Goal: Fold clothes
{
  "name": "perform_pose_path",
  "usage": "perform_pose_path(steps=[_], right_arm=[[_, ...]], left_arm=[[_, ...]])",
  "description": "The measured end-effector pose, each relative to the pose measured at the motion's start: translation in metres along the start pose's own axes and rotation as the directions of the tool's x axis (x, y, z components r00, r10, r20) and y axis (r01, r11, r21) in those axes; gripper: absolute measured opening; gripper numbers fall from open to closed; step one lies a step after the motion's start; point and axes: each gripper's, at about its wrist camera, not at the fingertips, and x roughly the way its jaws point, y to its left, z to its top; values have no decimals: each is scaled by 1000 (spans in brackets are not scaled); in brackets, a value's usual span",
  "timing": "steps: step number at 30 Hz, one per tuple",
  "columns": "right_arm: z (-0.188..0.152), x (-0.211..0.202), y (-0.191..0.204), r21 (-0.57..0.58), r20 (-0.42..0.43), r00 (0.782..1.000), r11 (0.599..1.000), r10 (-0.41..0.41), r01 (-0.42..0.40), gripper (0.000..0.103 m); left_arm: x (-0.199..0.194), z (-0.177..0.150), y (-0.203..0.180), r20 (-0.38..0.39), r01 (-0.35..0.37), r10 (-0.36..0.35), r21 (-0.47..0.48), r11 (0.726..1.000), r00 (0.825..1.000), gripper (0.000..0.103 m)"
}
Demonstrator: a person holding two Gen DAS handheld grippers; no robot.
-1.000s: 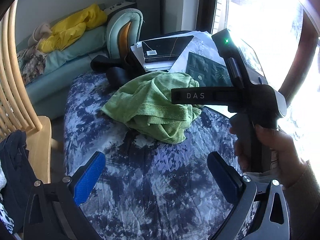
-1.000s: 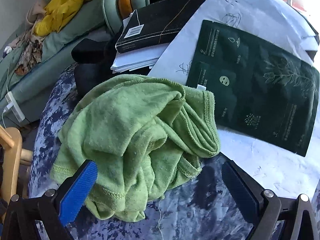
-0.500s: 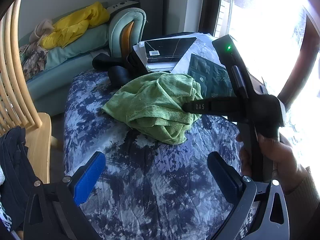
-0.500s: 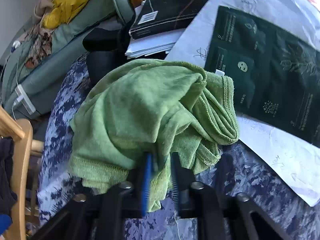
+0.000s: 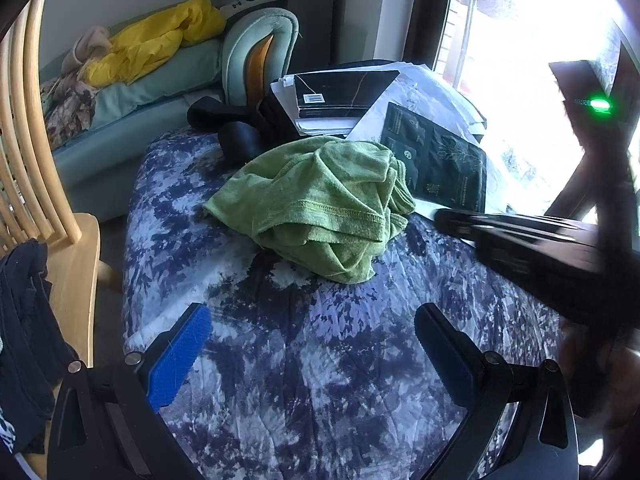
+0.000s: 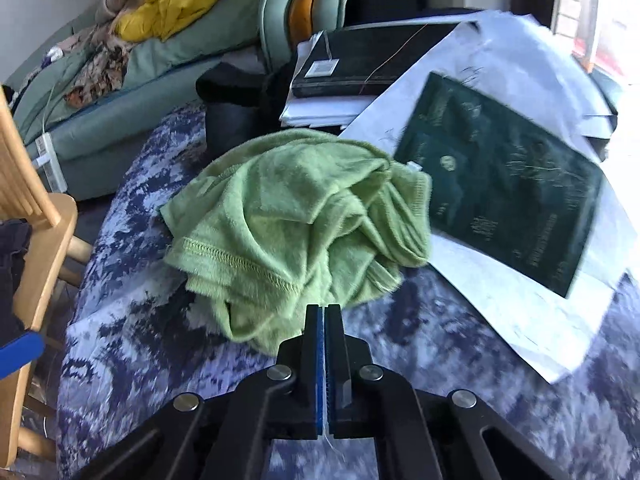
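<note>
Lying crumpled on the blue-and-white mottled cover (image 5: 320,380), the green garment (image 5: 320,204) sits just beside a dark packet (image 5: 440,168) on white papers (image 6: 520,312). Right gripper (image 6: 324,312) has its jaws pressed together, just closed; only what looks like a thin thread shows between the pads, though blur makes that uncertain, and the cloth lies just beyond the tips. Left gripper (image 5: 312,340) hangs over bare cover, jaws wide apart.
</note>
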Motion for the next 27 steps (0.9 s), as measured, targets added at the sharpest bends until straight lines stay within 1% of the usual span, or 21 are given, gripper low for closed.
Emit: perform_pose_path(steps=[2,5,7,11,16,21,22,23,24,25,26,27], right_arm=[[-4,-13,-2,-5,14,1000,1000,-7,7,1],[-8,-23,-9,-8,7,1000,1000,-23,23,1],[-9,-23,-13,1,-9,1000,1000,-19,19,1],[-15,-19,-18,19,-18,1000,1000,-15,15,1],[-25,-10,-19,-5,-42,999,1000,-15,15,2],[-25,-2,-16,-11,-46,999,1000,0,0,4],[-23,-1,-15,-11,-43,999,1000,2,-2,7],[-22,0,-14,-12,-39,999,1000,4,-4,19],[-20,0,-13,-12,-32,999,1000,4,-5,28],[-18,0,-12,-8,-21,1000,1000,3,-3,45],[-16,0,-12,-5,-10,1000,1000,0,0,53],[-13,0,-12,-5,1,1000,1000,0,0,52]], left_arm=[[1,-1,0,-6,5,-5,-1,1000,1000,103],[2,-3,1,-16,16,-17,-15,1000,1000,103],[4,-4,2,-24,22,-22,-22,1000,999,103],[5,-3,0,-14,6,-6,-8,1000,1000,103],[6,-2,-3,-6,11,-11,4,1000,1000,103],[2,1,-7,25,12,-13,16,1000,1000,103],[2,1,-7,27,14,-14,16,1000,1000,103],[2,2,-6,31,13,-14,17,1000,999,103],[2,2,-5,35,11,-12,19,1000,999,103],[1,2,-5,40,13,-14,20,1000,999,103],[1,2,-4,43,20,-21,17,1000,999,103],[0,3,-3,50,26,-26,12,1000,998,103]])
